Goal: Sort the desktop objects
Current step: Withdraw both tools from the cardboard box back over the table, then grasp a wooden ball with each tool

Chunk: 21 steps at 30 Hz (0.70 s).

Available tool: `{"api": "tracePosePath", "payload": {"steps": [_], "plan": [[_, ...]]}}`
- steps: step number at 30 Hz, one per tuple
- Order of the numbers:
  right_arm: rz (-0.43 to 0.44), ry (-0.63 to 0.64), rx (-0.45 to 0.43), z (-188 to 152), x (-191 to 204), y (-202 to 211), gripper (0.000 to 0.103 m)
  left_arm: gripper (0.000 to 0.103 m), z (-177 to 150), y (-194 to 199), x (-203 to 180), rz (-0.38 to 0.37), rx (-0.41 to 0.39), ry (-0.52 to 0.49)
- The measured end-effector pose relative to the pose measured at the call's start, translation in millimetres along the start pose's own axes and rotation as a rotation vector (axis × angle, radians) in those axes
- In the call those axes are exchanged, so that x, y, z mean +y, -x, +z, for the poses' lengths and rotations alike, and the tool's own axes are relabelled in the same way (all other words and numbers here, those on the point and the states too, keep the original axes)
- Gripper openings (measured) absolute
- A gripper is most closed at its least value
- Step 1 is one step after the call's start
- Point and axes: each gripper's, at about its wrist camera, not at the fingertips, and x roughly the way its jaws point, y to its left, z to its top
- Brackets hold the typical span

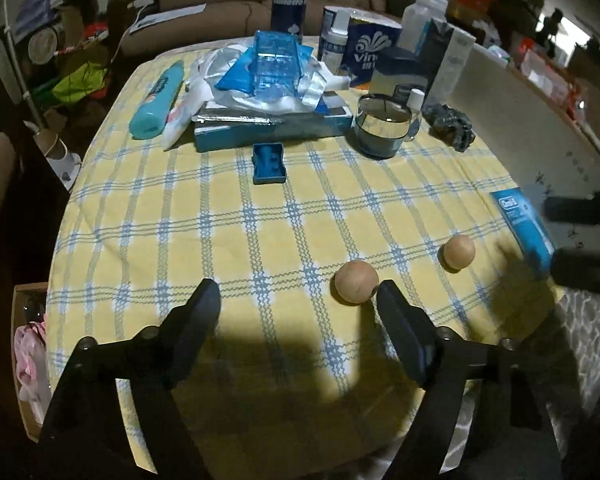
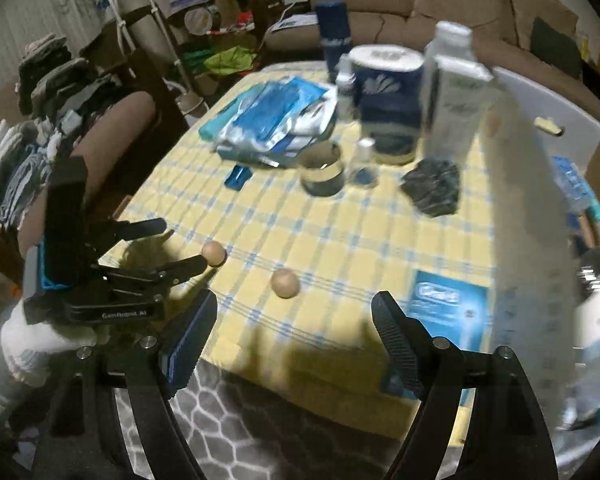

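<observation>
Checked tablecloth (image 1: 260,216) bore two wooden balls (image 1: 356,282), blue carton (image 2: 446,312) lower right. Left gripper (image 1: 298,306) and right gripper (image 2: 294,310) gaped empty; gloved hand (image 2: 40,340) seen only from right wrist.

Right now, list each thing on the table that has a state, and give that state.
Left gripper: open, nothing between the fingers.
Right gripper: open, holding nothing.
Near ball: loose on the cloth, beside the left gripper's right finger.
Far ball: loose, untouched.
Teal bottle: lying on its side.
Round jar: upright, lid on.
Toothbrush box: lying flat.
</observation>
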Motion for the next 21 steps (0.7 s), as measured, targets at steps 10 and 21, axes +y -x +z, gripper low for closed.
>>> {"api": "tracePosePath", "payload": {"steps": [10,21], "plan": [[-0.022,0.005,0.020,-2,4,-53,0.049,0.057,8,-14,-9,-0.040,-0.019,-0.026],[0.021,-0.018,-0.010,-4,-7,-39,0.023,0.022,15,-15,-9,-0.074,-0.020,-0.002]]}}
